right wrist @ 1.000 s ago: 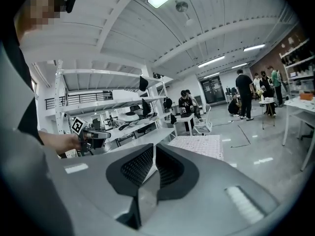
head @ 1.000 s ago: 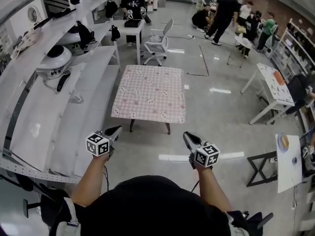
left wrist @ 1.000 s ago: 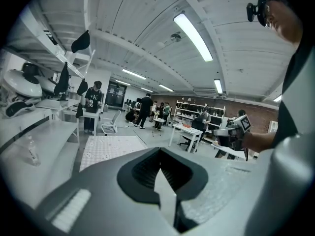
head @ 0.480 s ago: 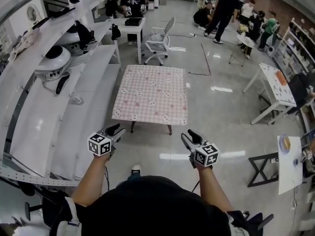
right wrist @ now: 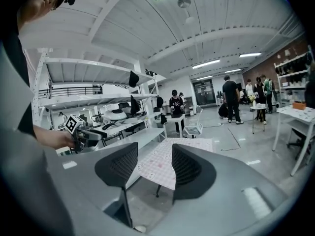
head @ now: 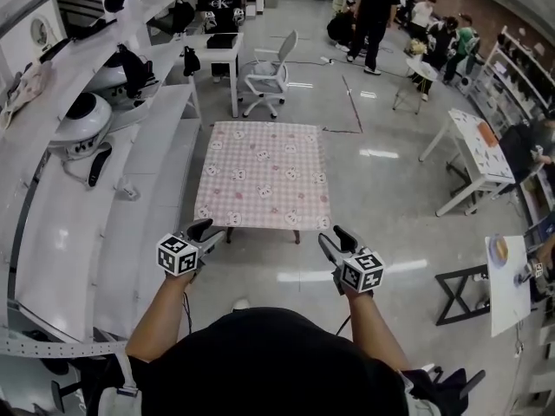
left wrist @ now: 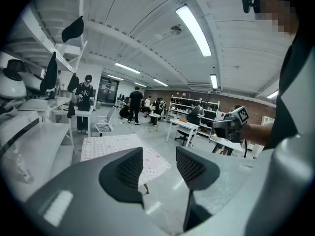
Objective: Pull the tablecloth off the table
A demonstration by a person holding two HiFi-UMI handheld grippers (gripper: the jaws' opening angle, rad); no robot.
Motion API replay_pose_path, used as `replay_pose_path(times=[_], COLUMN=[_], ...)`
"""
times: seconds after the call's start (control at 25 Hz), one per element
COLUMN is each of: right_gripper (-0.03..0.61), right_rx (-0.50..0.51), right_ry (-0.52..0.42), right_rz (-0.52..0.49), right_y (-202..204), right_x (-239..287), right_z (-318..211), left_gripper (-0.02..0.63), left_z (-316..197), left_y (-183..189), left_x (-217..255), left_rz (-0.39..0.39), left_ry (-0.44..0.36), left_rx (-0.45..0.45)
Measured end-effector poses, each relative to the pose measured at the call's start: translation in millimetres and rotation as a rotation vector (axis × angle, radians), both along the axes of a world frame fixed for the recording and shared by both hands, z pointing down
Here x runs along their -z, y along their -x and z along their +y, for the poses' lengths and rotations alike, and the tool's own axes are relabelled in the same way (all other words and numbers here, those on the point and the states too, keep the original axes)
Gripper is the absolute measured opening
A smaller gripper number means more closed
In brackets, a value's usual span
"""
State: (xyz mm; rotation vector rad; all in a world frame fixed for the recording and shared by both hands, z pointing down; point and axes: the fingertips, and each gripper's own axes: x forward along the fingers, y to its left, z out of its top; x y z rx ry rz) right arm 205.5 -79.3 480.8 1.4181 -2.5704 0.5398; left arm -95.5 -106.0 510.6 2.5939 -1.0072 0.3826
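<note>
On the small table (head: 297, 235) in the middle of the floor, the pink checked tablecloth (head: 263, 173) is spread flat, with its near edge draped over the side facing the person. It is touched by neither tool. The left gripper (head: 206, 230) and the right gripper (head: 332, 236) are held side by side short of that edge and are aimed at the cloth. The jaws of both are seen parted, with nothing caught between them. The approach is judged to be the step in hand. For the next move, the grippers would need to be brought to the hanging hem, one toward each near corner, and closed on the fabric before any pull is made. White shelving (head: 130, 189) is ranged along the left, and an office chair (head: 264, 72) is seen beyond the table.
</note>
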Motion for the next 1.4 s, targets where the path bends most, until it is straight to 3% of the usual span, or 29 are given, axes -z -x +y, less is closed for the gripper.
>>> replay_pose_path(times=[0.16, 0.72, 1.4], right_gripper=[0.262, 0.268, 0.267], right_rx=[0.003, -0.029, -0.084], right_ry=[0.010, 0.030, 0.086], right_rz=[0.044, 0.048, 0.059], right_y=[9.1, 66.5, 105.0], right_x=[-8.9, -9.7, -19.4], right_z=[-15.2, -55.4, -64.9], left_gripper=[0.210, 0.210, 0.210], left_z=[-21.5, -84.5, -121.6], left_y=[13.2, 66.9, 106.6], left_x=[1.3, -7.2, -22.9], left_rz=[0.005, 0.064, 0.102], left_ry=[0.004, 0.019, 0.052], left_rx=[-0.015, -0.055, -0.091])
